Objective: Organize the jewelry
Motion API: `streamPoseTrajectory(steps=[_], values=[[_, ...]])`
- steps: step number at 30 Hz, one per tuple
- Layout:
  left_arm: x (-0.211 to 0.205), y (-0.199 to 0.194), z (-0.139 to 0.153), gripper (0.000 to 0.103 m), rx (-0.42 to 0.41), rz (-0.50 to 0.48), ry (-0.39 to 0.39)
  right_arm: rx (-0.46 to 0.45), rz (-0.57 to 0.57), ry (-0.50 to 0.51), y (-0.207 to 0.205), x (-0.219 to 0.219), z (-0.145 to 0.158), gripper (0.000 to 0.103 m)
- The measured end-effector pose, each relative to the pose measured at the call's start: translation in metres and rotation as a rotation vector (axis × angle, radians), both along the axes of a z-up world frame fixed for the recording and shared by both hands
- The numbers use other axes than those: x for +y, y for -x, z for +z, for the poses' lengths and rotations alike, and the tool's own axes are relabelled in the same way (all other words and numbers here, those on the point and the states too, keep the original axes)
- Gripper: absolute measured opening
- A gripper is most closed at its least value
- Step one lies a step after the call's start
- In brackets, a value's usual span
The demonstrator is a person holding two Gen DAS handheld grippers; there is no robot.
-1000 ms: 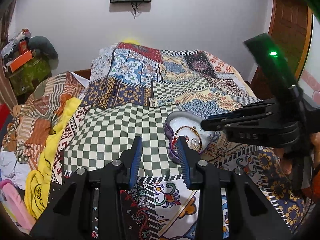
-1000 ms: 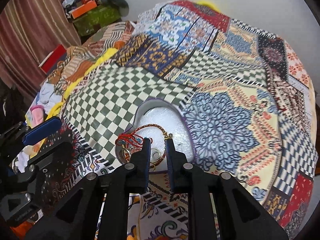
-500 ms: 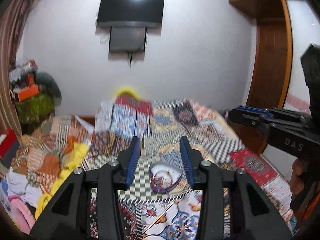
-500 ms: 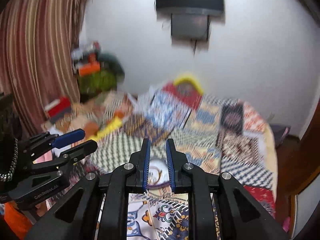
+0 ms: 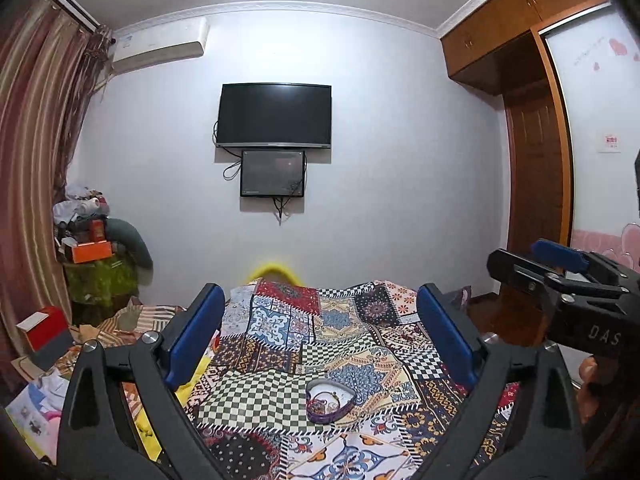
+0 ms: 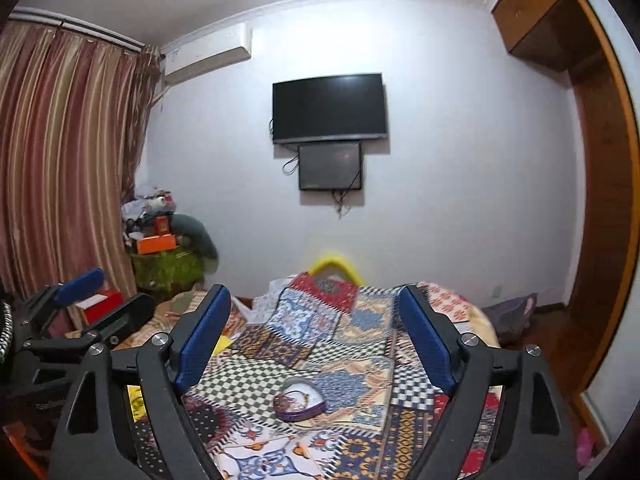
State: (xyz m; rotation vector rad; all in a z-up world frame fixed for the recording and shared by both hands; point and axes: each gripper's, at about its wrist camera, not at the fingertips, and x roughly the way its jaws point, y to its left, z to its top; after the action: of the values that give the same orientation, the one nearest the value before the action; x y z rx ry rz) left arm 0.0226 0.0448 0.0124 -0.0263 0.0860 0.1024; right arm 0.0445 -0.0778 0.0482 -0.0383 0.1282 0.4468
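Note:
A heart-shaped jewelry box [image 5: 330, 400] with a purple rim and white lining lies on the patchwork bedspread [image 5: 280, 328]. Bracelets and small pieces lie inside it. It also shows in the right wrist view [image 6: 299, 399]. My left gripper [image 5: 320, 338] is wide open and empty, held well above and back from the box. My right gripper [image 6: 316, 330] is wide open and empty too, at a similar distance. The right gripper shows at the right edge of the left wrist view [image 5: 560, 280]. The left gripper shows at the left edge of the right wrist view [image 6: 80, 312].
A television [image 5: 274, 115] and a smaller screen [image 5: 273, 173] hang on the far wall. A cluttered stand with an orange box [image 5: 90, 251] is at the left by the striped curtain [image 6: 60, 160]. A wooden wardrobe [image 5: 532, 184] is at the right. Clothes lie beside the bed.
Both grippers have pulled up and far back from the box and levelled out toward the wall. Both have opened from narrow gaps to wide open.

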Motion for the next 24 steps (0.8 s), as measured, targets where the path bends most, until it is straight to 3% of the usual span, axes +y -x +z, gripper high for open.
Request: streamPoseTrajectory(steps=[3,24], values=[[-0.001,0.003,-0.002,0.097,0.006,0.007,0.01,-0.008,-0.019,0.0,0.004,0.001,-0.003,0.097],[-0.009,0.012,-0.007,0.097,0.029,0.0,0.018,0.01,-0.05,0.018,0.019,-0.007,-0.012,0.098]])
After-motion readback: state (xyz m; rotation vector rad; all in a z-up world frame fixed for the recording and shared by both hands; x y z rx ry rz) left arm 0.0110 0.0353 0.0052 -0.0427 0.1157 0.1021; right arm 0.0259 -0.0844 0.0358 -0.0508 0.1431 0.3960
